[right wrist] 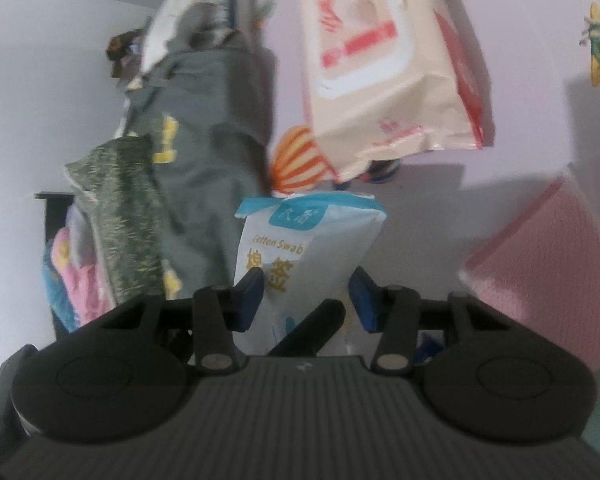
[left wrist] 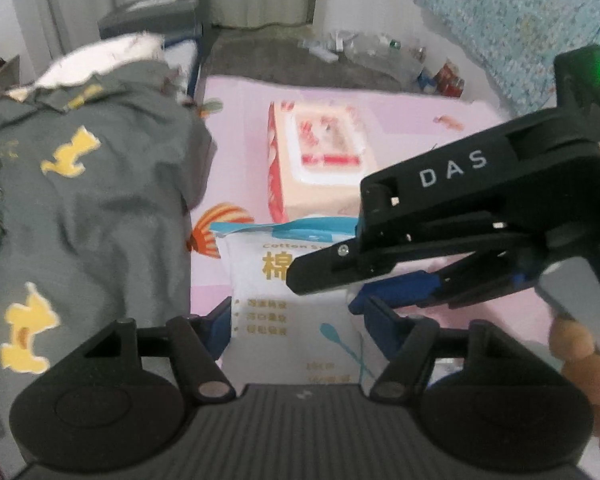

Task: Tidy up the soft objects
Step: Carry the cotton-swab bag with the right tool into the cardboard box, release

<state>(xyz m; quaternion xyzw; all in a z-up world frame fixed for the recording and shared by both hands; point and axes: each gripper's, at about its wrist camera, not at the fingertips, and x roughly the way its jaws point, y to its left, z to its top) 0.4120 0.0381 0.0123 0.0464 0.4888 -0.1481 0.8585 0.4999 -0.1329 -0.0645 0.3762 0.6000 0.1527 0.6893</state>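
Note:
A white and blue cotton swab pack [left wrist: 296, 320] [right wrist: 296, 248] is held up over the pink sheet [left wrist: 240, 120]. My left gripper [left wrist: 296, 322] has its blue pads pressed on both sides of the pack's lower part. My right gripper [left wrist: 324, 290] [right wrist: 306, 304] reaches in from the right and is shut on the same pack. One black finger [right wrist: 312, 328] of the left gripper shows beneath the pack in the right wrist view. A cream and red wet-wipes pack [left wrist: 320, 160] [right wrist: 388, 64] lies on the sheet beyond.
A grey garment with yellow figures [left wrist: 88, 200] [right wrist: 204, 140] is heaped at the left, beside a green patterned cloth [right wrist: 120, 216]. A folded pink cloth [right wrist: 540, 260] lies at the right. Bottles and litter [left wrist: 380, 48] sit on the floor behind. A person's hand [left wrist: 576, 356] grips the right tool.

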